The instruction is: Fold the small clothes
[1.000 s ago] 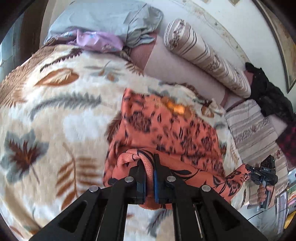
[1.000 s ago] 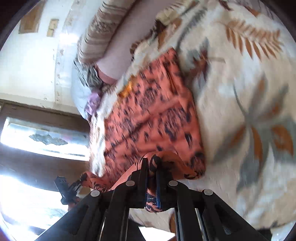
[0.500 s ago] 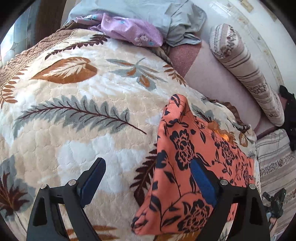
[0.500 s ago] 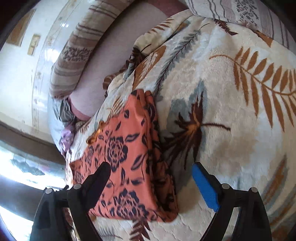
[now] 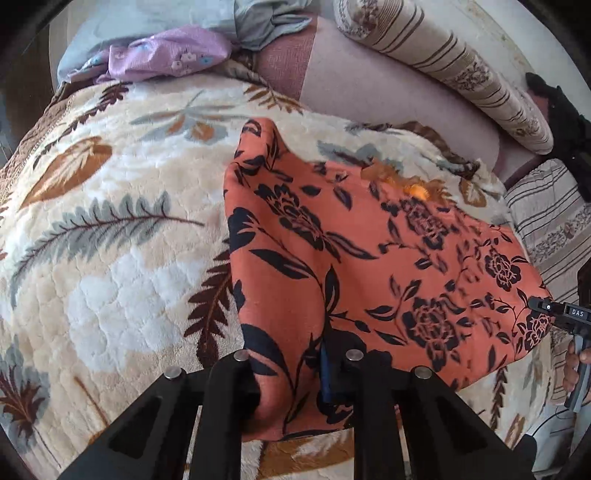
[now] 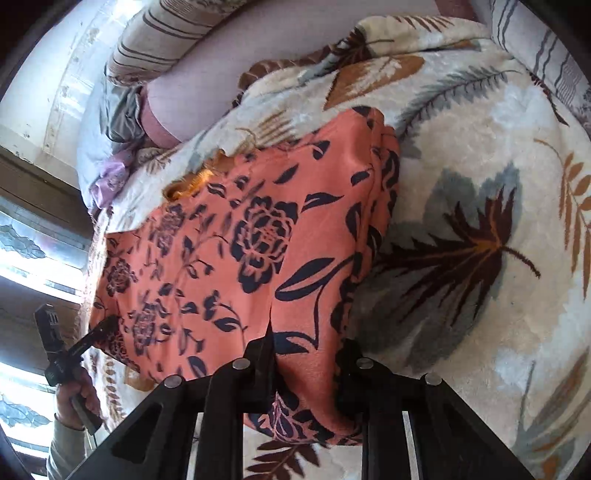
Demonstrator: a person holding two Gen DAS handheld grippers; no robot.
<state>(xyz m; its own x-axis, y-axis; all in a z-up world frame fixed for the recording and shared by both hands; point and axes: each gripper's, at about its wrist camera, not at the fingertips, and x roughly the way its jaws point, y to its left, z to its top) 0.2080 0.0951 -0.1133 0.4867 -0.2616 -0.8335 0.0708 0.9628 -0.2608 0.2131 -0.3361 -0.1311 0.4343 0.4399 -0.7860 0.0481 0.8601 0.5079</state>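
An orange garment (image 5: pixel 369 258) with dark floral print lies folded flat on a cream leaf-patterned blanket (image 5: pixel 110 240). My left gripper (image 5: pixel 291 369) is closed on the garment's near left corner, with cloth bunched between the jaws. In the right wrist view the same garment (image 6: pixel 240 240) lies ahead, and my right gripper (image 6: pixel 306 365) is closed on its near right corner. The other gripper shows at the edge of each view, the right one (image 5: pixel 565 317) and the left one (image 6: pixel 74 347), both at the garment's edge.
A striped bolster pillow (image 5: pixel 450 62) lies at the back. A lilac cloth (image 5: pixel 166 55) and a grey cloth (image 5: pixel 266 18) are heaped at the back left. A black garment (image 5: pixel 569 125) and a striped cover (image 5: pixel 554 229) are on the right.
Half a second ago both grippers were open over the garment. Now both have come down and closed on its near corners.
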